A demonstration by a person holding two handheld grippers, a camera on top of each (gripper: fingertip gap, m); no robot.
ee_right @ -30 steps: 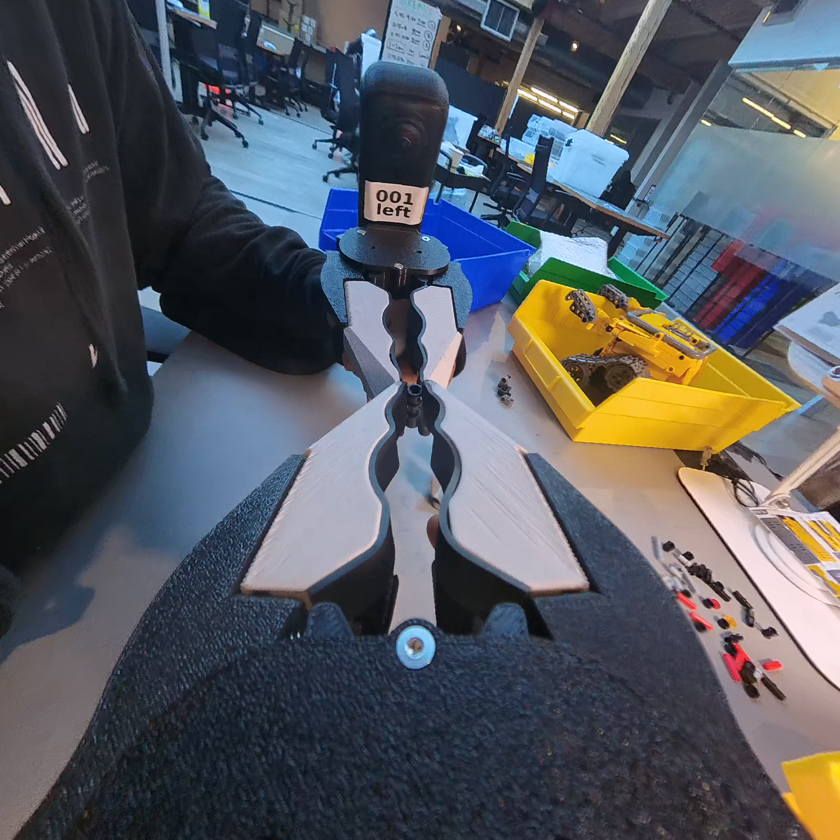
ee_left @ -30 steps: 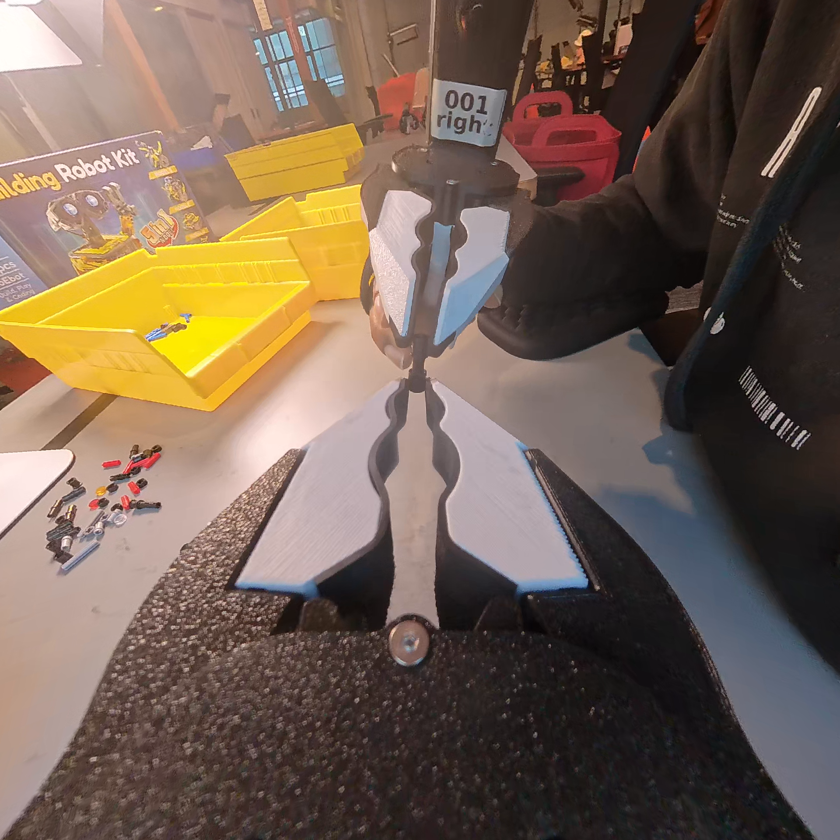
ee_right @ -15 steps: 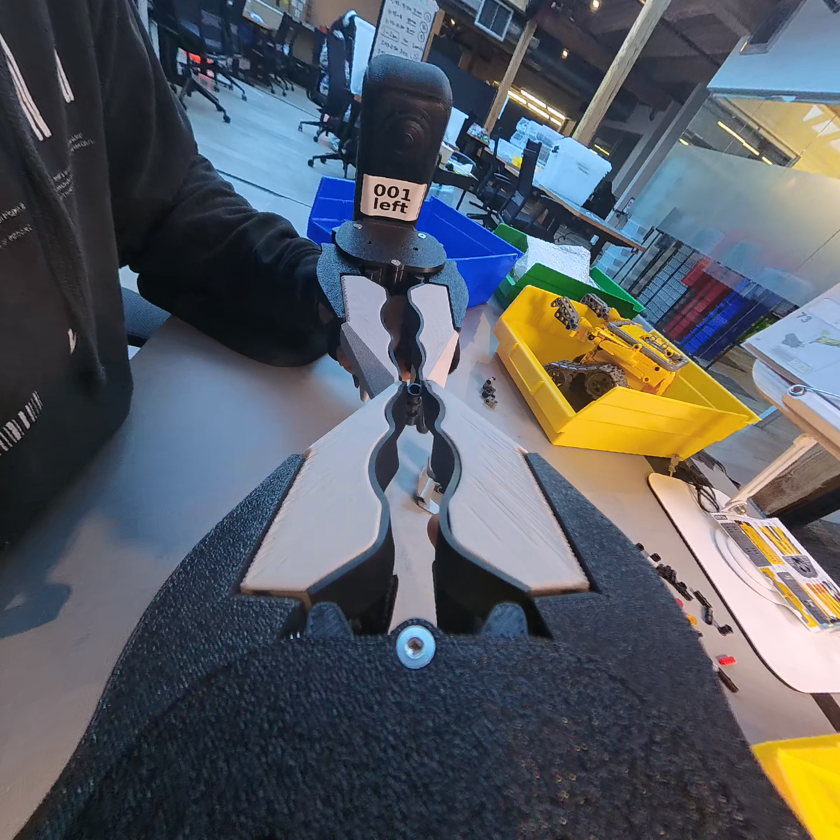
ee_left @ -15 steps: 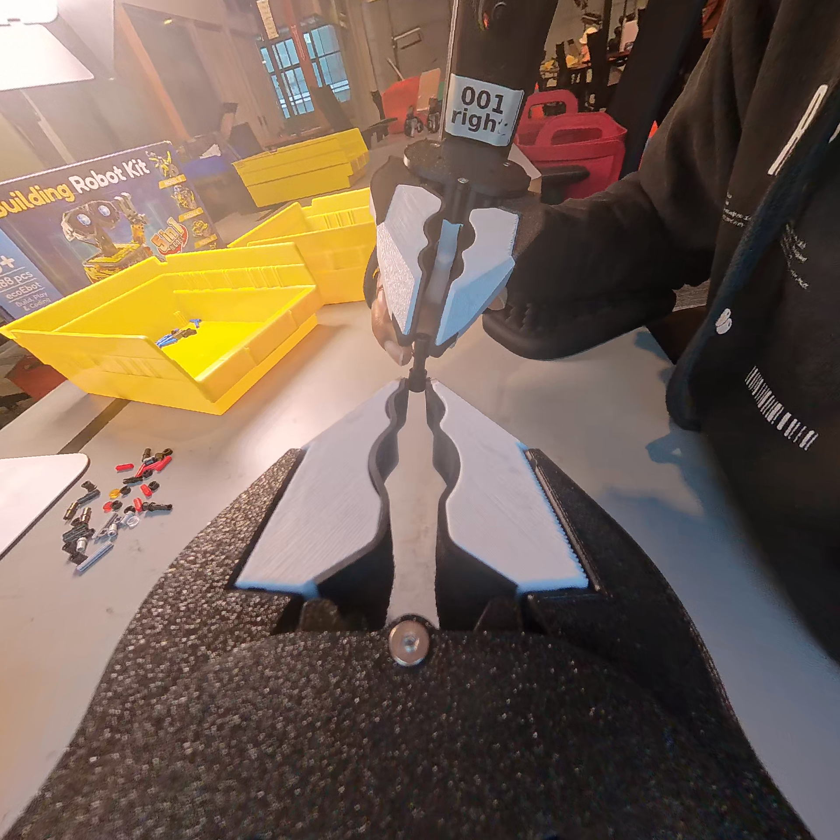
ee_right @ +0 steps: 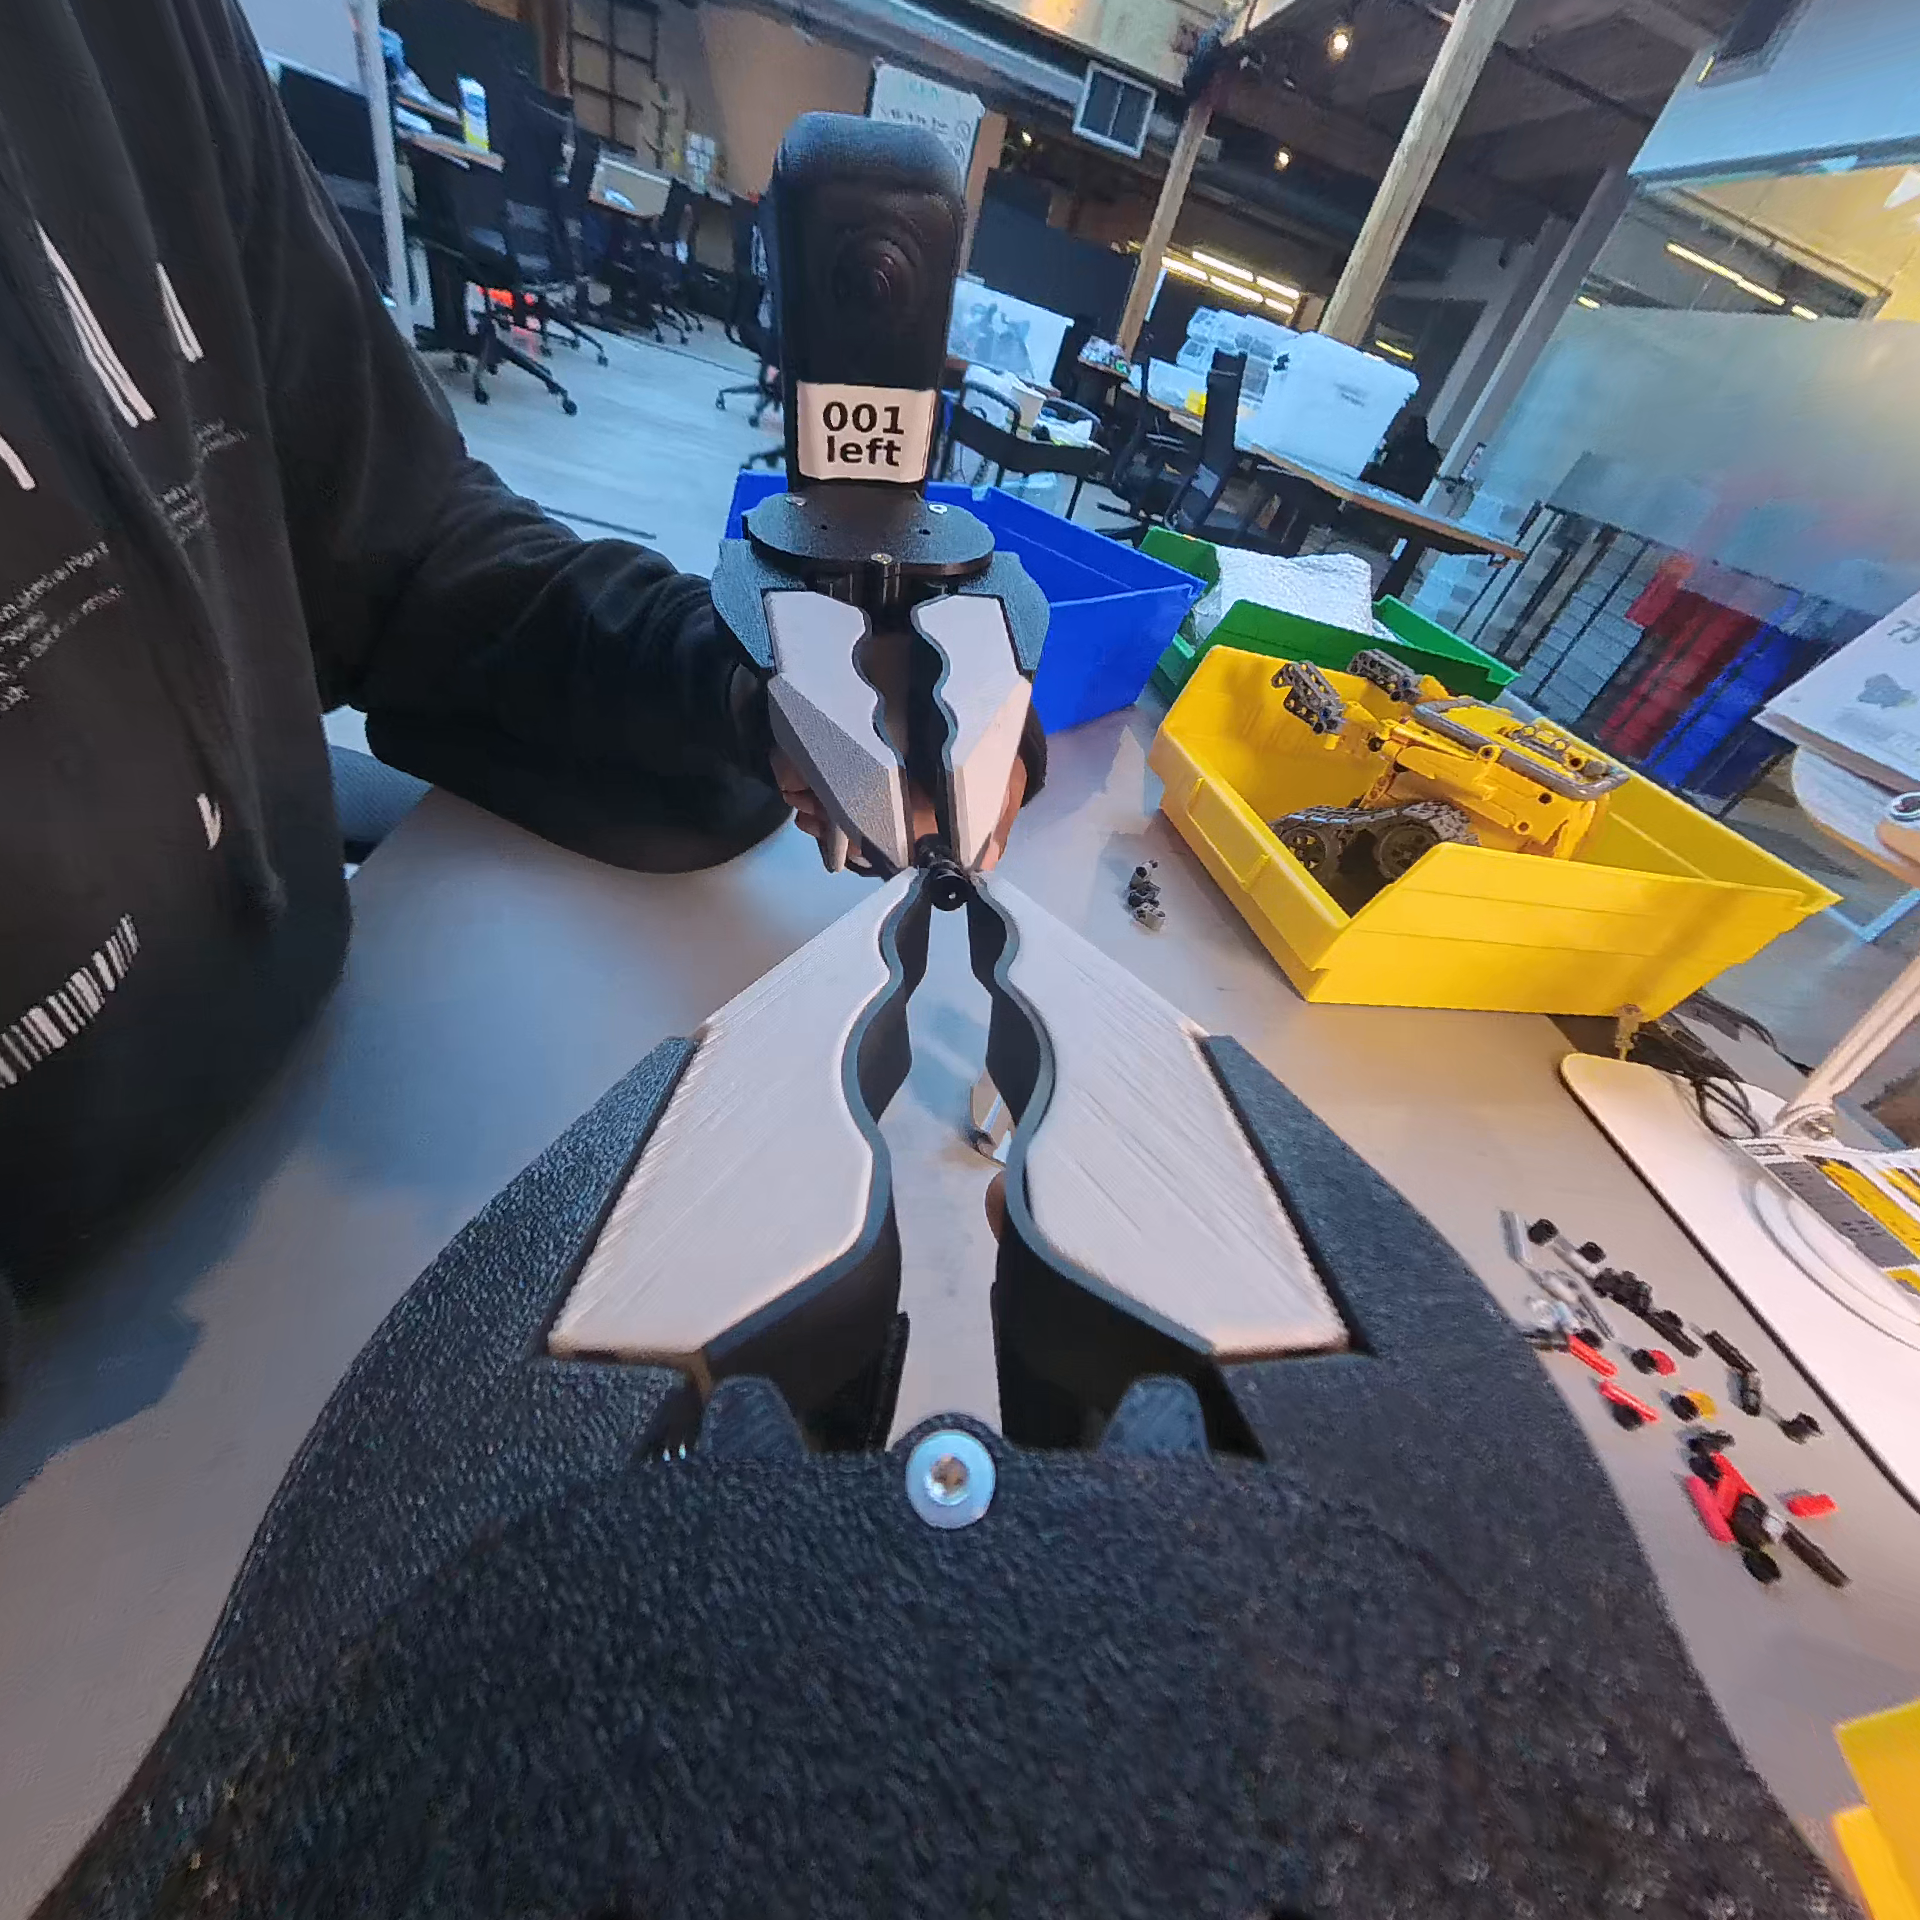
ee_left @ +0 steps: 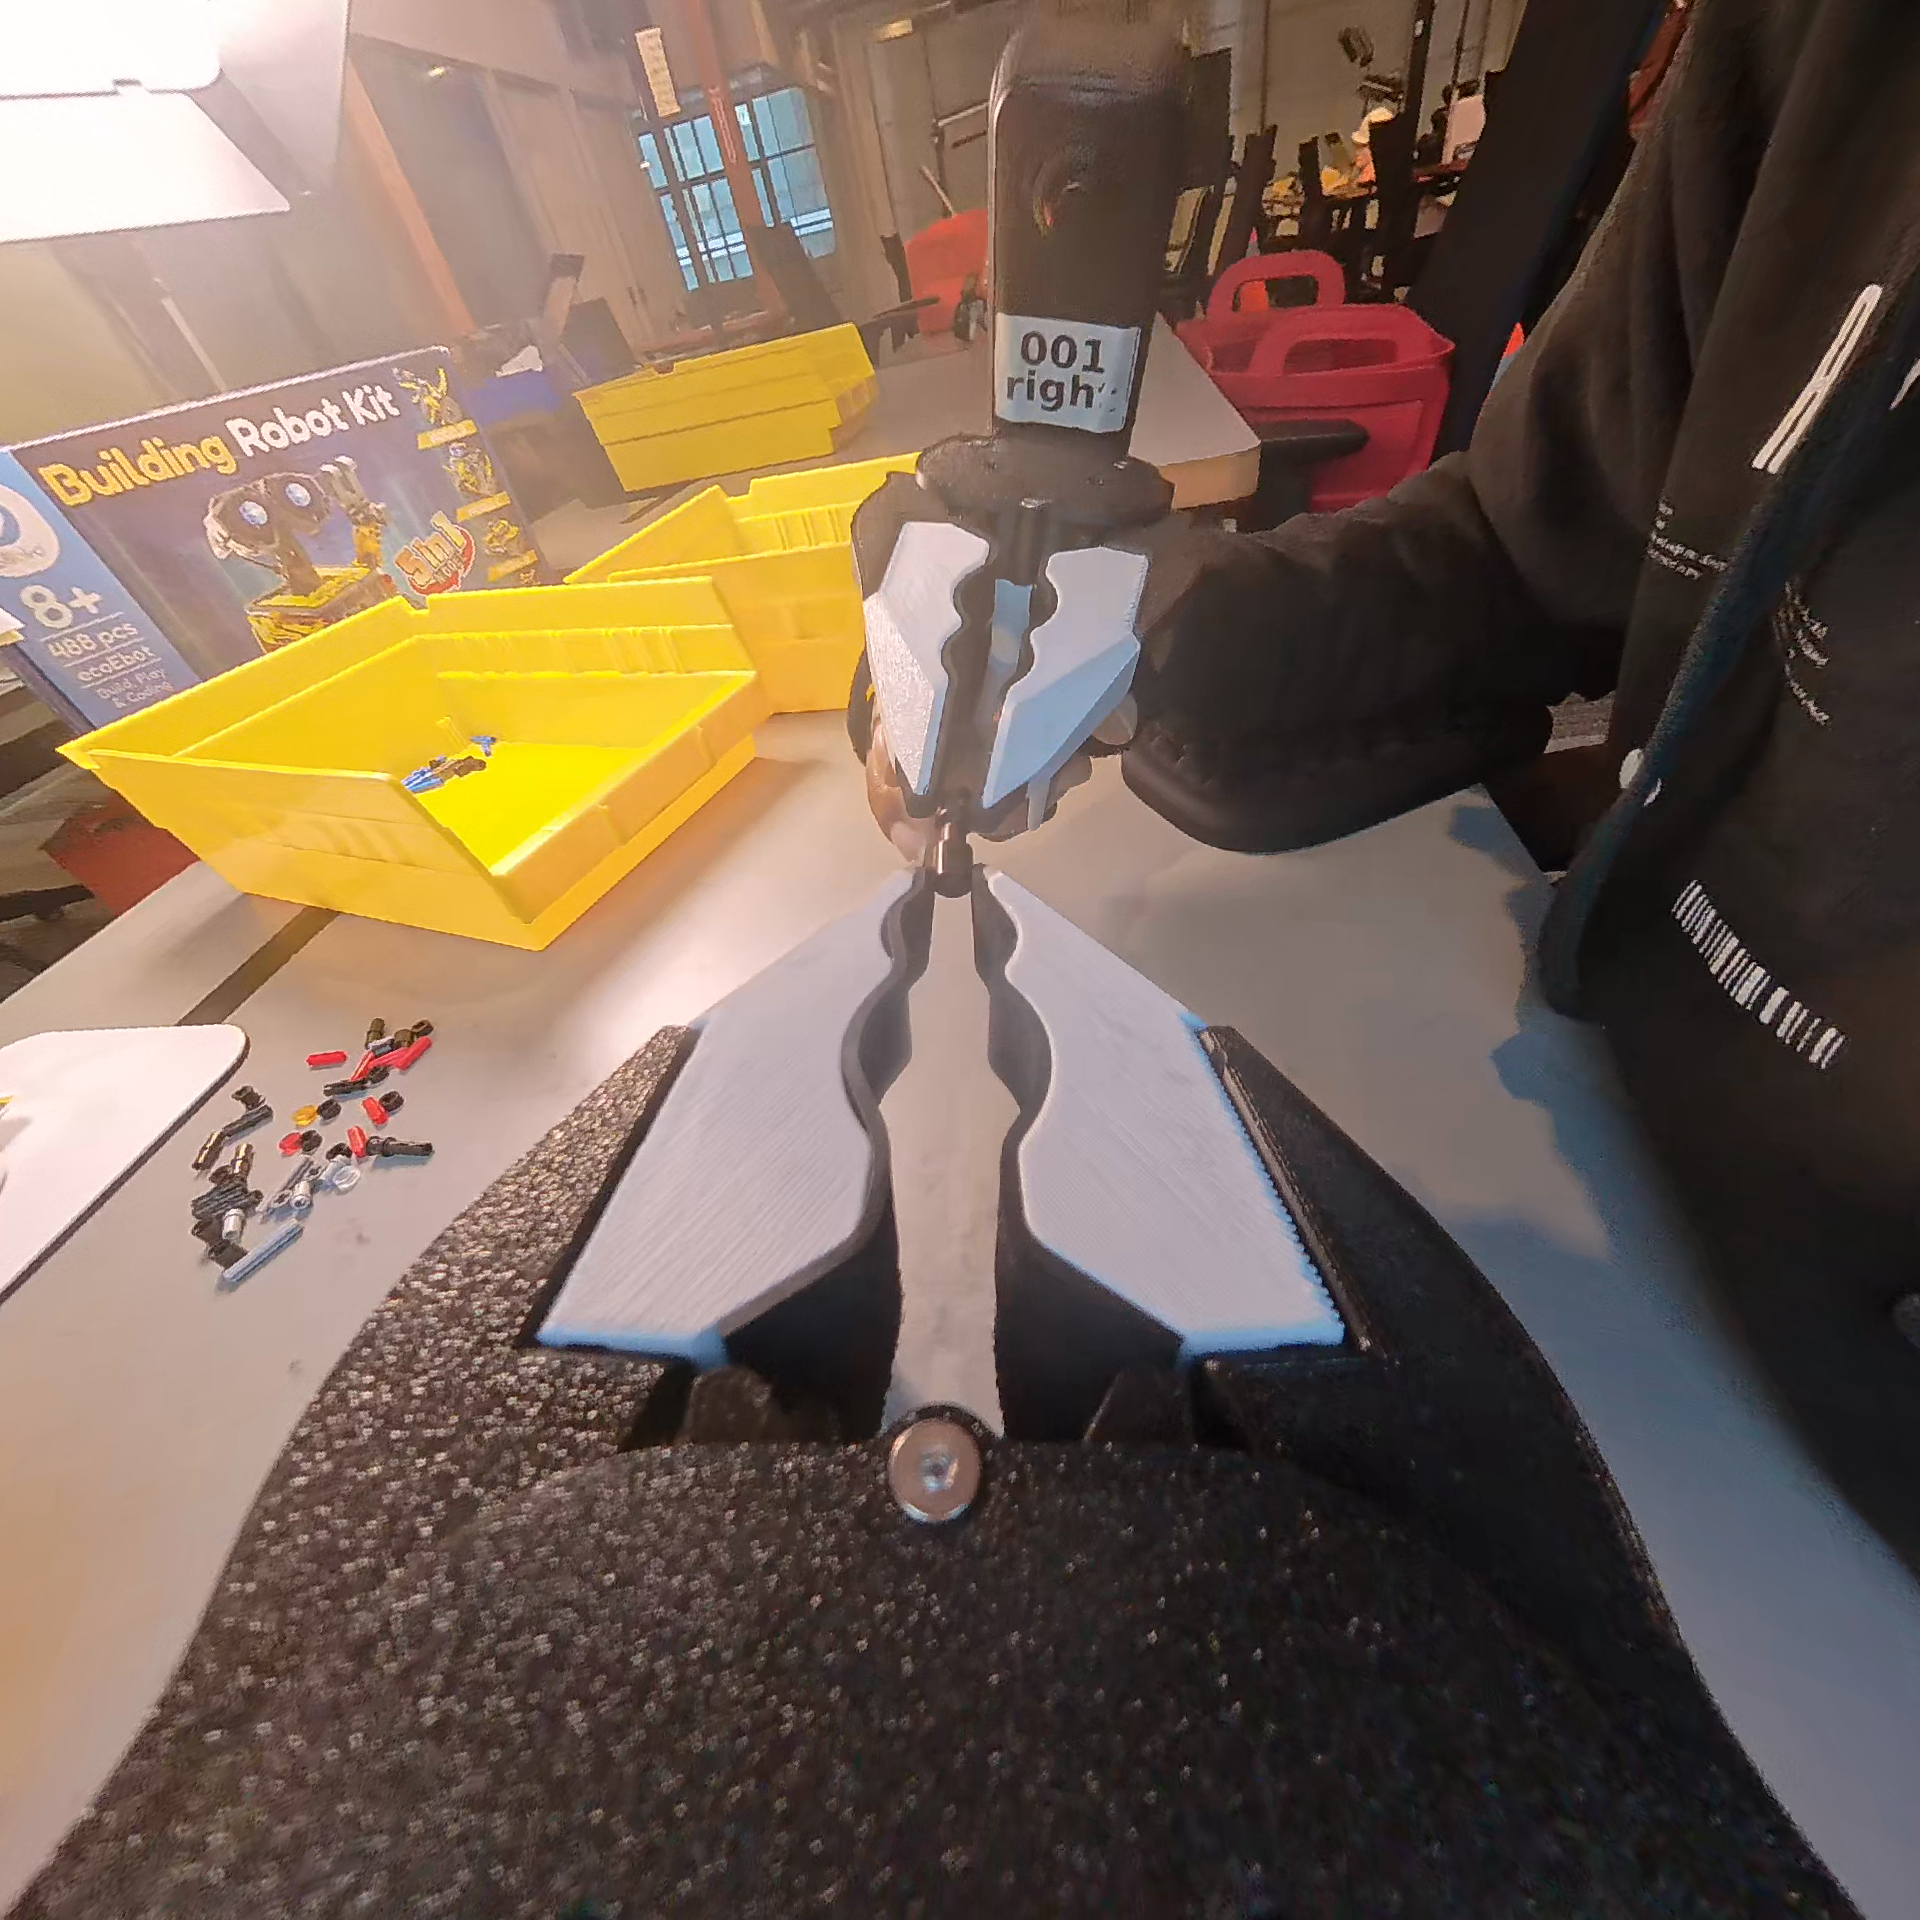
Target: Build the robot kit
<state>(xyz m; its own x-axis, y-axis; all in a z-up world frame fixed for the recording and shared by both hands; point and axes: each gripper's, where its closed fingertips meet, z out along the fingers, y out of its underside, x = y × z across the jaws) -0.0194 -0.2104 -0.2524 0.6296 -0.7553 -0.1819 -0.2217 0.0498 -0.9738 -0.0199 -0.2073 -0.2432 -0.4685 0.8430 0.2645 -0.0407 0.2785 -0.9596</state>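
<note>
Two hand-held grippers meet tip to tip above a grey table [ee_left: 1299, 987]. The left gripper [ee_left: 945, 899] and the right gripper [ee_right: 943, 906] each have their fingers drawn almost together at the tips, and both pinch the same small black piece [ee_left: 948, 862], centre frame in both views and clear of the tabletop. Compared with half a second before, both grips are unchanged. Only the pair's pose has shifted slightly, and the background has slid sideways with it.

Loose small parts [ee_left: 312, 1122] lie at left in the left wrist view, near a shallow yellow bin [ee_left: 468, 790] and a printed kit box [ee_left: 270, 499]. In the right wrist view, a second yellow bin [ee_right: 1455, 935] at right holds a tracked yellow model [ee_right: 1434, 769], with a blue bin [ee_right: 1091, 603] behind it. The room is an open workshop with desks, office chairs and timber posts.
</note>
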